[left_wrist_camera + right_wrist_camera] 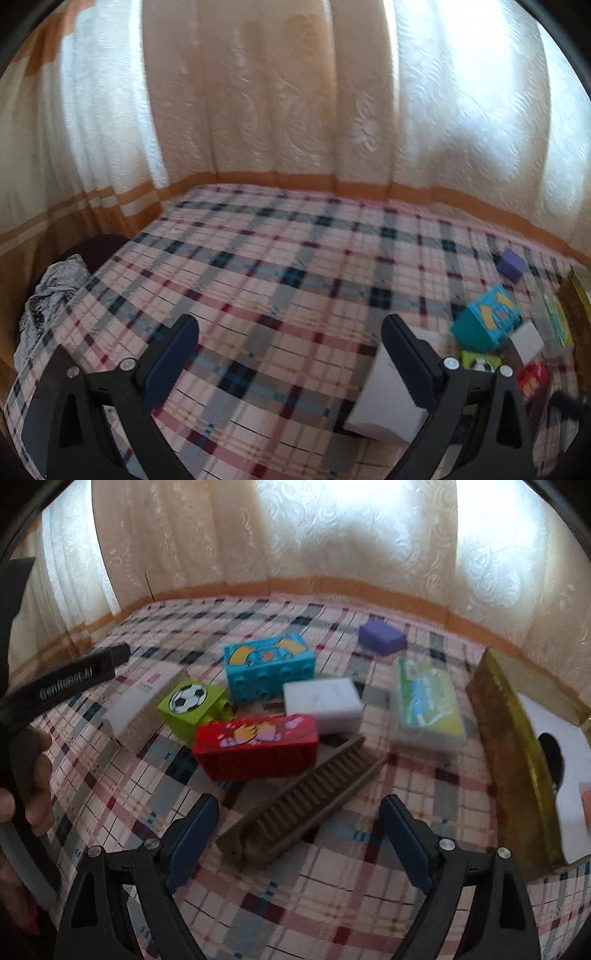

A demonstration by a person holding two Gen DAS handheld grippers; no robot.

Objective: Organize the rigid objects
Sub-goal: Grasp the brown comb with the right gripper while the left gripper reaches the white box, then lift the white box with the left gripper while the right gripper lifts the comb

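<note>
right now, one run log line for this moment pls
phase: approach | left gripper: open, empty, over plaid cloth | right gripper: open, empty, brown brush ahead | red block: untouched

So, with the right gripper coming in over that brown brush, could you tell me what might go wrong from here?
1. The brown brush lies slanted across the open right gripper, so the jaws may catch it off-centre and let it swivel.
2. Its far end sits close to the red block and white block; lifting could nudge them.
3. The plaid cloth looks soft, so a low approach might snag it.
</note>
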